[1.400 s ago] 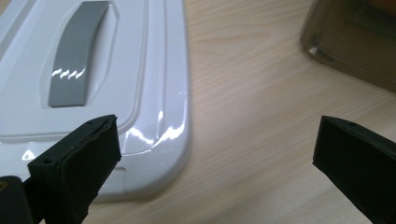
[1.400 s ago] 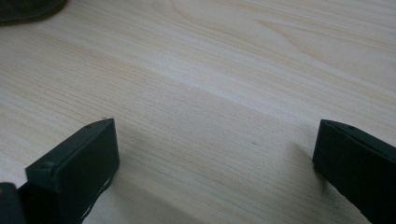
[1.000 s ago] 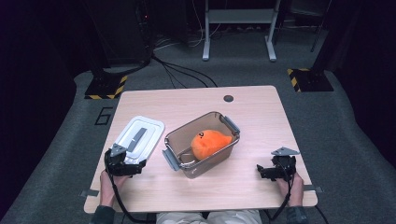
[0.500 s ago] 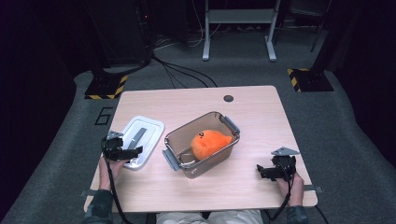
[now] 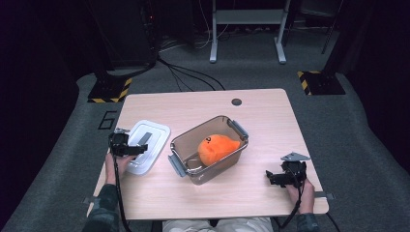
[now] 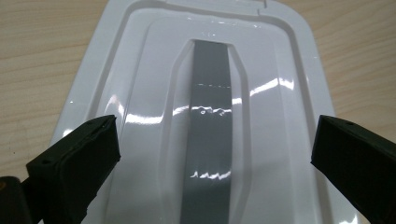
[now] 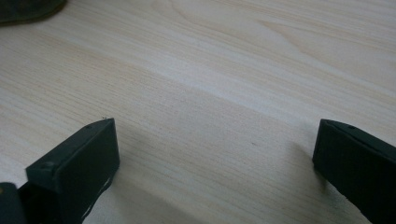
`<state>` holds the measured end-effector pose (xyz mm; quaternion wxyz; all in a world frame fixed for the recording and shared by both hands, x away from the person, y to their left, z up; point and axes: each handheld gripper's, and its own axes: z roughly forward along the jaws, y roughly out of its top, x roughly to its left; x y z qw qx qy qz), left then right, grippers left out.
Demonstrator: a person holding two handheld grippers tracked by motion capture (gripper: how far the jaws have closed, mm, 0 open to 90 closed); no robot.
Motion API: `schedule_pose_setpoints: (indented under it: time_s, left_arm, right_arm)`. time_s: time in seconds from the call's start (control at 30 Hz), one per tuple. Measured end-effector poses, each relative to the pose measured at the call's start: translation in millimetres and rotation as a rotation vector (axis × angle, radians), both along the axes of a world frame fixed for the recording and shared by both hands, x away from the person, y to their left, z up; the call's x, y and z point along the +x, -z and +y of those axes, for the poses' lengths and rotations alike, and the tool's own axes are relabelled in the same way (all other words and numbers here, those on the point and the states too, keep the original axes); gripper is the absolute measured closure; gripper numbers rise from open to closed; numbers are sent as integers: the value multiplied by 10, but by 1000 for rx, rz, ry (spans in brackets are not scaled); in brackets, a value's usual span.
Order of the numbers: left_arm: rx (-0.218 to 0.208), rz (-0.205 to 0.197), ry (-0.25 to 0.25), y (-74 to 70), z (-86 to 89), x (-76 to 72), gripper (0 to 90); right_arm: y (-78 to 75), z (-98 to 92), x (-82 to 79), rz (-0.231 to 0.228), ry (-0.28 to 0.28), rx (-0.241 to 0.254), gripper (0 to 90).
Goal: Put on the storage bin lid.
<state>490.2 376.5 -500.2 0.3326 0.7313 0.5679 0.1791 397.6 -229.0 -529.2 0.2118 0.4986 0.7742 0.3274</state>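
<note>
Now the left claw [image 5: 138,150] is being held over the white lid [image 5: 147,152] at the left of the frame, having been carried up from the tabletop [image 5: 270,121] edge a second ago (a reach for the lid is being judged). Its jaws are being kept wide apart, gripping nothing, straddling the lid's grey handle strip [image 6: 210,135]. The glossy lid is lying flat beside the clear container [image 5: 209,149], where an orange plush toy [image 5: 216,148] is being kept. The right claw [image 5: 274,178] is being rested wide open and empty at the lower right.
</note>
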Motion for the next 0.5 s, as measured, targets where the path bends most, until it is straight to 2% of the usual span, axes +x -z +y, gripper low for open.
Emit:
schedule_pose_setpoints:
  time_s: [0.07,0.1,0.13,0.17,0.23,0.37,0.43,0.5]
  left_arm:
    - [-5,5,14,15,12,32,74]
    - [-10,4,27,24,15,44,165]
    - [5,7,30,30,18,56,219]
    - [12,-2,27,37,19,68,209]
    - [4,-12,28,39,26,79,275]
    - [44,-24,23,55,-4,108,342]
    - [76,-35,8,57,-34,127,389]
    - [114,-34,13,54,-65,142,417]
  right_arm:
    - [0,0,0,0,0,0,0]
    - [0,0,0,0,0,0,0]
    - [0,0,0,0,0,0,0]
    - [0,1,-1,-1,0,0,0]
    - [0,1,-1,-2,0,0,0]
    - [0,0,-1,-1,-1,0,0]
    - [0,0,-1,0,-1,0,0]
    - [0,0,-1,0,-1,0,0]
